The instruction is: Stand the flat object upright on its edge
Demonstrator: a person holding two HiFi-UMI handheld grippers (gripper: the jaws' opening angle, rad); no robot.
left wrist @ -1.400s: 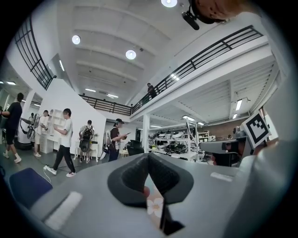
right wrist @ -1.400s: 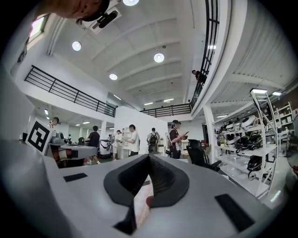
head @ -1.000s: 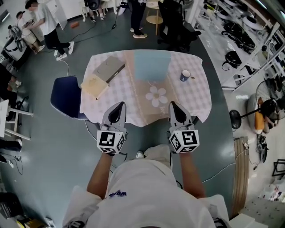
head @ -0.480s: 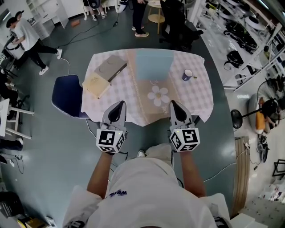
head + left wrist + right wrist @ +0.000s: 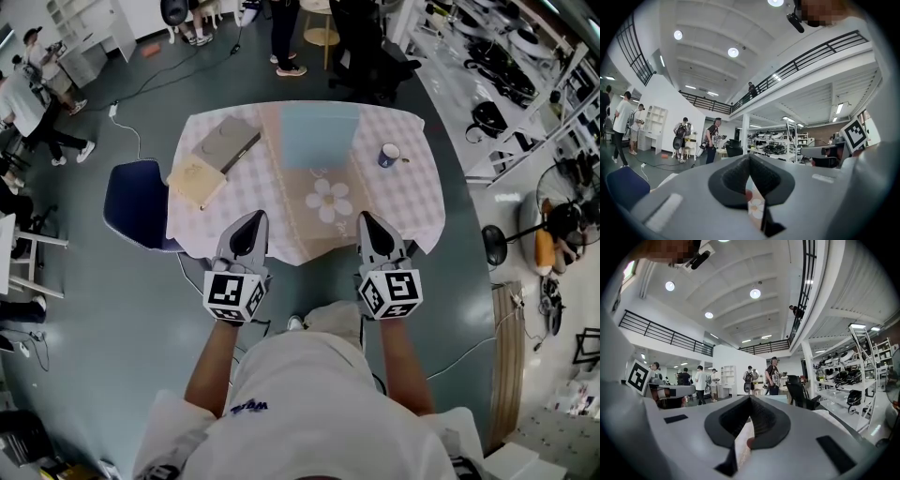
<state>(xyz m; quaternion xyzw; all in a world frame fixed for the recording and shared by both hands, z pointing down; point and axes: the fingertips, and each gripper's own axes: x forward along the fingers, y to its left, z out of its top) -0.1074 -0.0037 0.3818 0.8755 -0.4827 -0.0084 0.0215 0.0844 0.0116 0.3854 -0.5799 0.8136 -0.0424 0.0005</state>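
head view: left hand-held gripper (image 5: 251, 219) and right hand-held gripper (image 5: 367, 221) hover over the bench's (image 5: 412, 202) near edge, jaws together, empty; the grey flat object (image 5: 228, 143) lies flat at the far left corner, touching a tan book (image 5: 197, 180)

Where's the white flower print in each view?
Head view: white flower print mid-picture, on the table.
Left gripper view: the print, bottom centre.
Right gripper view: not in it.
Shared landmark: black chair beyond the table.
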